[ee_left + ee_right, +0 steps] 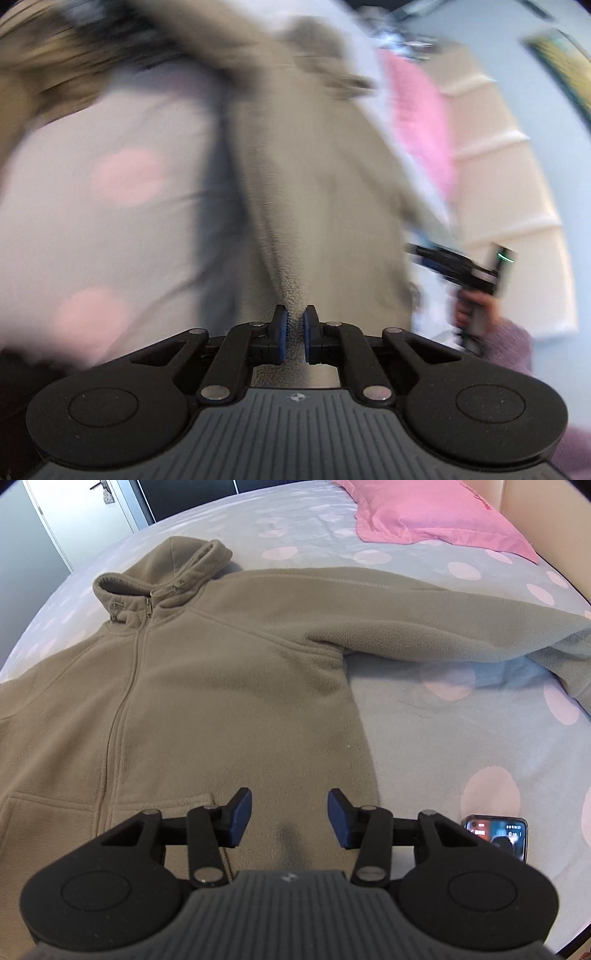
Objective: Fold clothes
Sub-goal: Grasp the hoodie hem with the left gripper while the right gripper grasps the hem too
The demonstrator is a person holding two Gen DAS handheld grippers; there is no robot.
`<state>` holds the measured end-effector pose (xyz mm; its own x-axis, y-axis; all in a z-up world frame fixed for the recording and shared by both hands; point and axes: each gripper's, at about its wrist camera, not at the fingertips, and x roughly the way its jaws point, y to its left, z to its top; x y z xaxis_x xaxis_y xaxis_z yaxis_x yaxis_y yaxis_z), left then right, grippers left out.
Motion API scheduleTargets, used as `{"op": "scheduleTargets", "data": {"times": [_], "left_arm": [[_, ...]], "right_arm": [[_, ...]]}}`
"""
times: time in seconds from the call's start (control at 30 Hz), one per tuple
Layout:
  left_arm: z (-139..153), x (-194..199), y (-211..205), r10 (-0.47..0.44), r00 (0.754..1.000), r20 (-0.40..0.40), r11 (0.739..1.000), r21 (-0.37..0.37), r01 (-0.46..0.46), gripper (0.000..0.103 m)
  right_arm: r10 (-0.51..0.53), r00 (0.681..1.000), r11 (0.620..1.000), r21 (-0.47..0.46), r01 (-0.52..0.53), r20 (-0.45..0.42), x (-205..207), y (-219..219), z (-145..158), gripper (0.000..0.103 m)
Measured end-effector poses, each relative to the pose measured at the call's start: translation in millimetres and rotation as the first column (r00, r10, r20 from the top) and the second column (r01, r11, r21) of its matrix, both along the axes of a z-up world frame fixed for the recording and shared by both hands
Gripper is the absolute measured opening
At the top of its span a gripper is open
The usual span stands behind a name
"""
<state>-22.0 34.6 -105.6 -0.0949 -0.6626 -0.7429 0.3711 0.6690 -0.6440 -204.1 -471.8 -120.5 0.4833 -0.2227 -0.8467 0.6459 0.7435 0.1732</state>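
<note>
One olive fleece jacket [207, 672] lies zip-up across the dotted bedsheet [461, 738], filling the middle and left of the right wrist view. The right gripper [290, 819] hangs over its lower hem, jaws apart on nothing. The left gripper [294, 334] is pinched tight on a fold of the fleece, bottom centre of its blurry view.

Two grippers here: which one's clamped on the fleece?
The left gripper: pads nearly together, pinching the grey-green fleece jacket. The right gripper hangs open above it.
</note>
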Motion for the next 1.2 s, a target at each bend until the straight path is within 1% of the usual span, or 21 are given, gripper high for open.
{"op": "scheduleTargets", "data": {"times": [0.07,0.1,0.17,0.3,0.33,0.4,0.43,0.47,0.5,0.57,0.67,0.8,0.83,0.87,0.9,0.93,0.97,1.0,1.07,1.13,1.2], "left_arm": [[-23.7,14.5,9.2,0.062,0.998,-0.029,0.991,0.124,-0.058,0.007],[-35.2,19.1,10.2,0.083,0.996,-0.042,0.984,0.160,-0.076,0.007],[-52.2,24.6,5.4,0.099,0.993,-0.066,0.976,0.202,-0.084,0.007],[-59.1,16.6,-18.5,0.024,1.000,0.019,0.956,0.292,-0.028,0.010],[-58.6,14.3,-22.8,0.002,0.999,0.037,0.952,0.305,-0.013,0.011],[-54.0,10.6,-31.2,-0.037,0.996,0.077,0.942,0.337,0.009,0.021],[-52.5,8.0,-35.6,-0.056,0.995,0.086,0.934,0.355,0.022,0.035],[-51.0,5.3,-40.0,-0.075,0.993,0.094,0.927,0.374,0.035,0.052],[-51.7,2.8,-44.1,-0.096,0.991,0.099,0.919,0.392,0.050,0.057],[-53.4,-2.1,-52.2,-0.138,0.985,0.107,0.900,0.428,0.080,0.057],[-60.5,-4.7,-61.8,-0.181,0.979,0.089,0.886,0.448,0.123,0.057],[-75.1,-1.5,-69.3,-0.190,0.981,0.045,0.879,0.452,0.150,0.055],[-77.7,-1.6,-68.7,-0.194,0.981,0.030,0.880,0.447,0.160,0.046],[-80.2,-1.7,-67.9,-0.198,0.980,0.016,0.881,0.442,0.171,0.040],[-80.6,-2.4,-70.6,-0.207,0.978,0.020,0.877,0.447,0.177,0.039],[-78.3,-1.9,-71.8,-0.209,0.978,0.015,0.882,0.434,0.182,0.031],[-75.8,-1.2,-72.8,-0.210,0.978,0.010,0.888,0.420,0.187,0.023],[-73.2,-0.6,-73.8,-0.212,0.977,0.004,0.894,0.406,0.192,0.020],[-57.8,1.5,-72.4,-0.193,0.981,-0.017,0.918,0.349,0.187,0.017],[-33.2,-0.7,-61.8,-0.195,0.980,-0.027,0.945,0.264,0.195,0.016],[-1.7,1.7,-54.9,-0.217,0.976,0.013,0.959,0.192,0.210,0.015]], "right_arm": [[0.008,1.000,1.000,0.000,-0.008,0.002,-1.0,-0.2,2.2,0.049],[0.013,1.000,1.000,0.000,-0.013,0.002,-1.8,-0.5,3.1,0.049],[0.028,1.000,1.000,0.004,-0.028,-0.001,-5.1,-1.2,4.4,0.049],[0.055,0.998,0.998,0.020,-0.055,-0.018,-17.6,2.6,5.9,0.049],[0.060,0.998,0.998,0.024,-0.059,-0.024,-21.4,4.2,5.8,0.050],[0.067,0.997,0.997,0.043,-0.065,-0.046,-30.3,7.0,4.0,0.054],[0.068,0.996,0.996,0.055,-0.064,-0.063,-35.6,9.2,2.6,0.054],[0.067,0.994,0.996,0.066,-0.061,-0.082,-41.4,11.6,1.4,0.054],[0.064,0.993,0.995,0.077,-0.056,-0.102,-48.0,14.2,0.5,0.055],[0.066,0.989,0.992,0.112,-0.051,-0.133,-63.4,19.7,-2.0,0.055],[0.079,0.979,0.984,0.173,-0.046,-0.186,-82.4,25.8,-10.8,0.058],[0.091,0.965,0.965,0.262,-0.023,-0.247,-89.5,26.0,-36.3,0.058],[0.100,0.964,0.955,0.295,-0.024,-0.246,-89.4,26.5,-42.6,0.058],[0.111,0.964,0.944,0.328,-0.026,-0.242,-89.4,28.0,-47.8,0.054],[0.124,0.963,0.936,0.349,-0.033,-0.239,-89.0,30.7,-51.0,0.042],[0.140,0.960,0.939,0.340,-0.051,-0.243,-87.9,35.1,-49.5,0.039],[0.155,0.957,0.945,0.319,-0.071,-0.246,-86.6,39.3,-44.1,0.026],[0.164,0.958,0.947,0.311,-0.086,-0.236,-86.4,42.0,-36.0,0.018],[0.180,0.964,0.948,0.295,-0.116,-0.198,-88.4,46.1,-10.0,0.016],[0.213,0.964,0.954,0.247,-0.171,-0.157,-91.7,51.4,27.9,0.014],[0.233,0.963,0.964,0.167,-0.209,-0.137,-96.1,56.7,71.5,0.014]]}}
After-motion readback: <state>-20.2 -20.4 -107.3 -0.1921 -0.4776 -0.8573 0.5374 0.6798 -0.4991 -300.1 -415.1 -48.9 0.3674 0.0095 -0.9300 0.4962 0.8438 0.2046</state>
